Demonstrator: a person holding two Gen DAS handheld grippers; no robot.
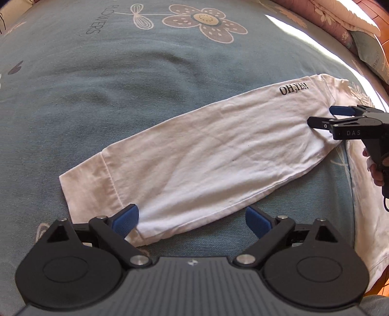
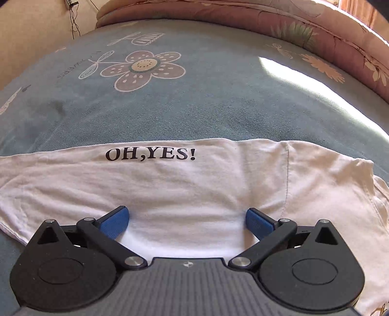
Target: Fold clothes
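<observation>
A white T-shirt point(image 1: 194, 155), already folded lengthwise into a long band, is lying flat on the blue flowered bedsheet point(image 1: 121, 85), printed words "OH, YES!" point(image 2: 150, 154) running along its far edge. The left gripper point(image 1: 192, 218) is hovering at the near edge of the shirt, toward the hem end, with its blue pads point(image 1: 126, 220) spread wide and nothing between them. One pad is lying over the cloth and the other over bare sheet beside the shirt, so the shirt edge lies between the jaws. The right gripper point(image 2: 187, 221) is resting at the shirt's other end, near the sleeve seam, likewise spread, with both pads over the white fabric and pinching none of it.

The placing seems purposeful: one tool at each end of the band would let both ends be taken together and the band doubled crosswise – probably the next fold.

The left wrist view is showing the whole band, its stitched hem, and the right gripper seen side-on above the shirt with a hand point(image 1: 374, 167) on its handle. The right wrist view is showing none of that – but it is giving the print legibly, the sleeve seam, and a pink quilt point(image 2: 267, 21) lying beyond the shirt at the bed's far side.
</observation>
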